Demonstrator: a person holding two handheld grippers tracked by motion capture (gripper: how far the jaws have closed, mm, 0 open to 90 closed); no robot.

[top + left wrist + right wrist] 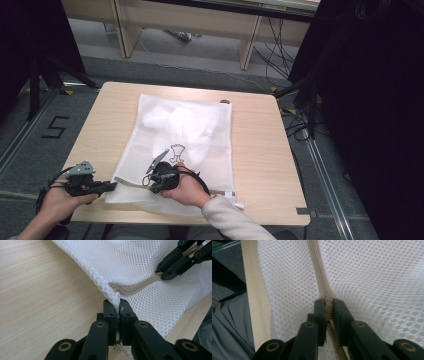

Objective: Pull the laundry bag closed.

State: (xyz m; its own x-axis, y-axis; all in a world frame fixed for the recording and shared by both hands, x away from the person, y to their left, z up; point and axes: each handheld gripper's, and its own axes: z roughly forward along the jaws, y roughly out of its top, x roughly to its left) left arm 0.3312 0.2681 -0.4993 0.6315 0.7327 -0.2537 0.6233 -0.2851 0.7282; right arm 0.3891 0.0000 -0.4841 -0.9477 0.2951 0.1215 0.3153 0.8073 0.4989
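A white mesh laundry bag (200, 150) lies flat on the wooden table (260, 145), with a white garment (180, 122) inside it. A beige zipper (131, 182) runs along the bag's near edge. My left gripper (114, 185) is at the bag's near left corner, and in the left gripper view it (117, 305) is shut on that corner of mesh (140, 262). My right gripper (150, 186) sits a little to the right on the same edge. In the right gripper view it (328, 302) is shut on the zipper pull, with the zipper (315, 262) running ahead. The left gripper view also has the right gripper (162, 273) on the zipper (132, 286).
A small dark object (225, 101) lies at the table's far edge. The person's grey trousers (229, 327) sit just below the near table edge (252, 290). Desks and cables (272, 55) stand beyond, a tripod (35, 80) at left, and a black curtain (370, 100) at right.
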